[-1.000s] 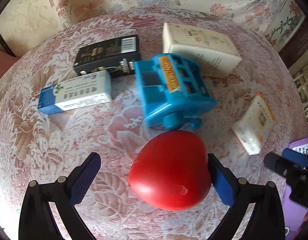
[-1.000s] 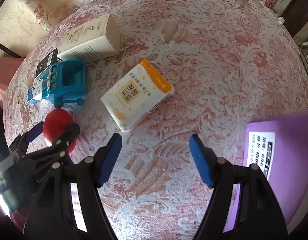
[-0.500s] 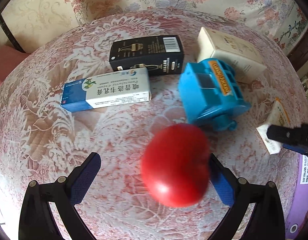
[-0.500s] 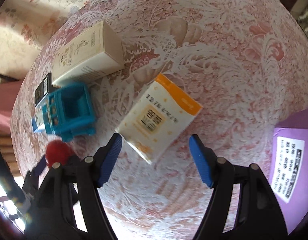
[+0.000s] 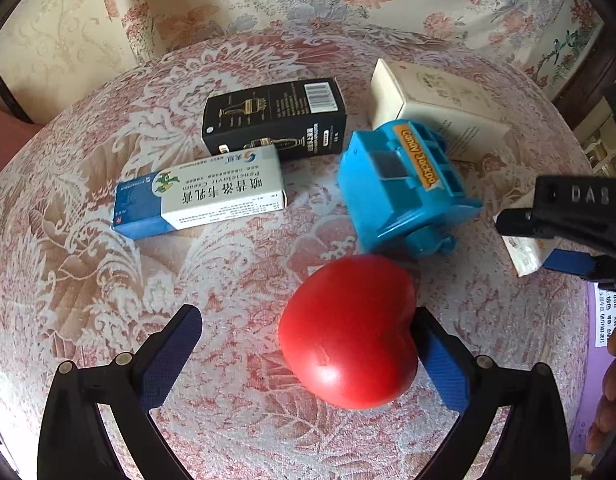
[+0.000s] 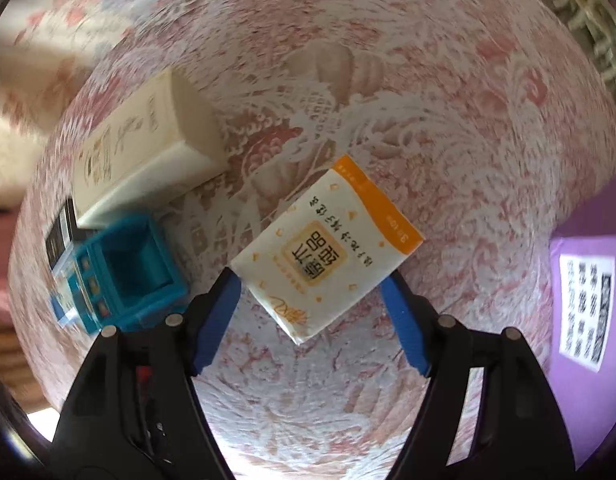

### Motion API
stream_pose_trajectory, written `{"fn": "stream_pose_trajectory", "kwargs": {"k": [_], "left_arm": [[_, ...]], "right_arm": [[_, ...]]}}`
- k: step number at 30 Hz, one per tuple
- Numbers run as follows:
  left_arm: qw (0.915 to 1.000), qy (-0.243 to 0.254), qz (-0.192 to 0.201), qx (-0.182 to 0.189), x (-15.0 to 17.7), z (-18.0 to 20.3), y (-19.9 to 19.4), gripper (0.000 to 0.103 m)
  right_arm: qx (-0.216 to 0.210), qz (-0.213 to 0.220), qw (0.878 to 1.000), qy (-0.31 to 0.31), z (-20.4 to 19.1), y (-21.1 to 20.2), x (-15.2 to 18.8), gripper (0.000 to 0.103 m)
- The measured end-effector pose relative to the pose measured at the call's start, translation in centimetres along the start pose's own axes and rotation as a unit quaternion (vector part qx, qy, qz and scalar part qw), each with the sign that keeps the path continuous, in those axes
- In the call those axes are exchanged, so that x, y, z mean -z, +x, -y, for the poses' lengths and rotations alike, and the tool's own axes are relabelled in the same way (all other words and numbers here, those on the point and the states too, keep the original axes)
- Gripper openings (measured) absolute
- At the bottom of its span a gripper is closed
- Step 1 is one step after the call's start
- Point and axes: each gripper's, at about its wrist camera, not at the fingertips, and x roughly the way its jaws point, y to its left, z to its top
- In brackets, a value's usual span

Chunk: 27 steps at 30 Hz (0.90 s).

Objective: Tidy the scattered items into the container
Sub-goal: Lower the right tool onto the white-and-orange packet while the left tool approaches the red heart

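Note:
A red heart-shaped toy [image 5: 347, 336] lies on the lace tablecloth between the fingers of my left gripper [image 5: 308, 320]. It rests against the right pad [image 5: 439, 360], while the left pad [image 5: 168, 356] stands well apart, so the gripper is open. My right gripper [image 6: 308, 284] points down over a white and orange tissue pack [image 6: 327, 252]. Its jaws are opening, and the pack's near end lies flat on the cloth between the blue fingertips. The purple container [image 6: 587, 280] is at the right edge.
A blue toy machine [image 5: 403, 188], a black box [image 5: 274, 118], a blue and white cream box [image 5: 200, 196] and a cream carton [image 5: 439, 108] lie beyond the heart. A person's hand [image 5: 615, 380] shows at the right by the purple container [image 5: 587, 360].
My right gripper has rolled and moved over the tissue pack, which now sits between its fingertips. The left view has slid left across the table; the heart stays by the right pad.

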Motion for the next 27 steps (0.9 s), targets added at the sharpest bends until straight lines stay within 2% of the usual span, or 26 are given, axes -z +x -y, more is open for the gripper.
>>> {"fn": "stream_pose_trajectory", "kwargs": {"k": [5,11,15,18,21,27], "left_arm": [[1.0000,-0.001,0.004,0.005,-0.8,-0.3,-0.6,0.103],[1.0000,0.001,0.007,0.005,-1.1,-0.3,-0.6,0.103],[0.9999,0.002,0.008,0.007,-1.0,-0.5,-0.7,0.103],[0.9999,0.002,0.008,0.008,-0.9,-0.4,-0.9,0.103],[0.9999,0.005,0.008,0.009,-0.8,-0.4,-0.8,0.103],[0.9998,0.009,0.008,0.013,-0.9,-0.4,-0.6,0.103]], "right_arm": [[-0.023,-0.020,0.996,0.080,1.0,-0.1,-0.6,0.076],[-0.015,-0.022,0.995,0.100,0.0,-0.1,-1.5,0.078],[-0.014,-0.026,0.992,0.122,-0.2,-0.4,-4.0,0.079],[0.026,-0.023,0.996,0.079,-1.5,-0.6,-5.1,0.079],[0.038,-0.016,0.999,0.018,-2.6,-0.5,-5.1,0.078],[0.031,0.024,0.995,-0.087,-2.9,-1.2,-3.9,0.062]]}}
